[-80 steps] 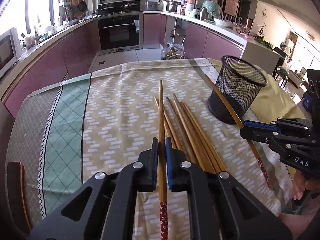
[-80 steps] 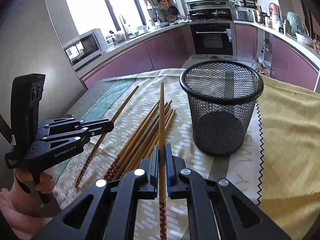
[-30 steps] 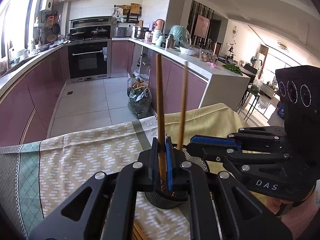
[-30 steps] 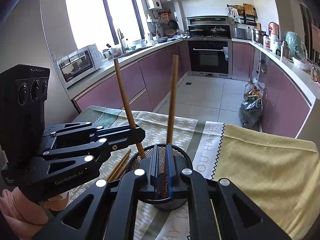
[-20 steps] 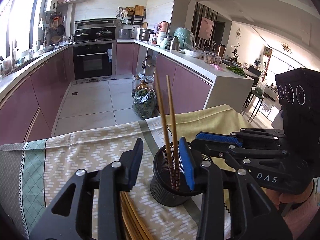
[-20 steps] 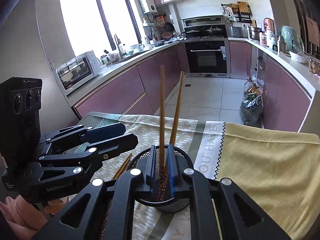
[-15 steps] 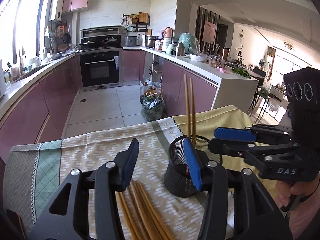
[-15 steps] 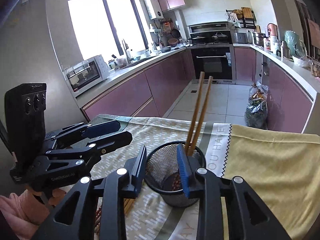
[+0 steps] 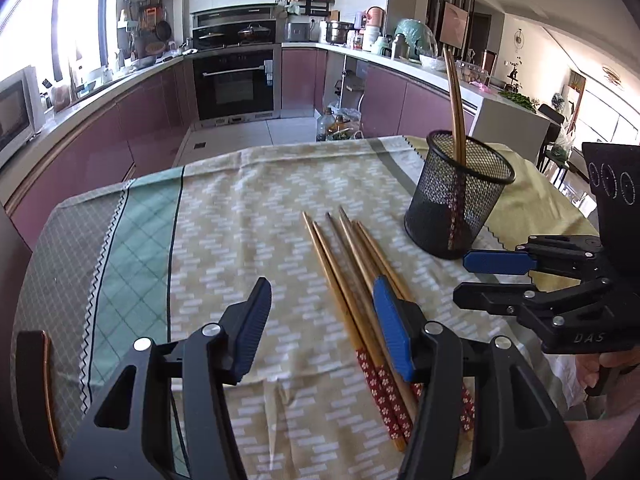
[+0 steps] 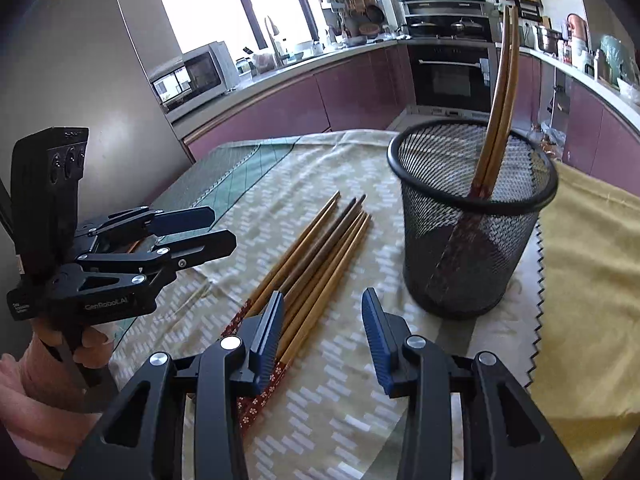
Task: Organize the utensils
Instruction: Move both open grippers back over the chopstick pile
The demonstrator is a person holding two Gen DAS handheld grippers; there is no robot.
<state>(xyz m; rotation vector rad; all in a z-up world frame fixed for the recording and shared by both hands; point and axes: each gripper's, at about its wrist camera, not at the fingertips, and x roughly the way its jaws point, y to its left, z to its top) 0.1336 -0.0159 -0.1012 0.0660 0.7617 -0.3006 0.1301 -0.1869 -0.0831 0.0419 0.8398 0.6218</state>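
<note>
Chopsticks (image 9: 352,280) lie under both grippers, left gripper (image 9: 320,326) and right gripper (image 10: 322,334), tilted down, fingers just parted, empty

— What do your two tools look like from here?

— Your left gripper (image 9: 322,322) is black plastic with blue ribbed pads and silver screw heads along its angled arms. Beside it, your right gripper (image 9: 496,276) has the same build, with "DAS" in pale letters on its side and a black box above it bearing three round lenses.

— And the left one's side?

— Pale lettering reading "GenRobot.AI", plus a small white label near its handle.
</note>
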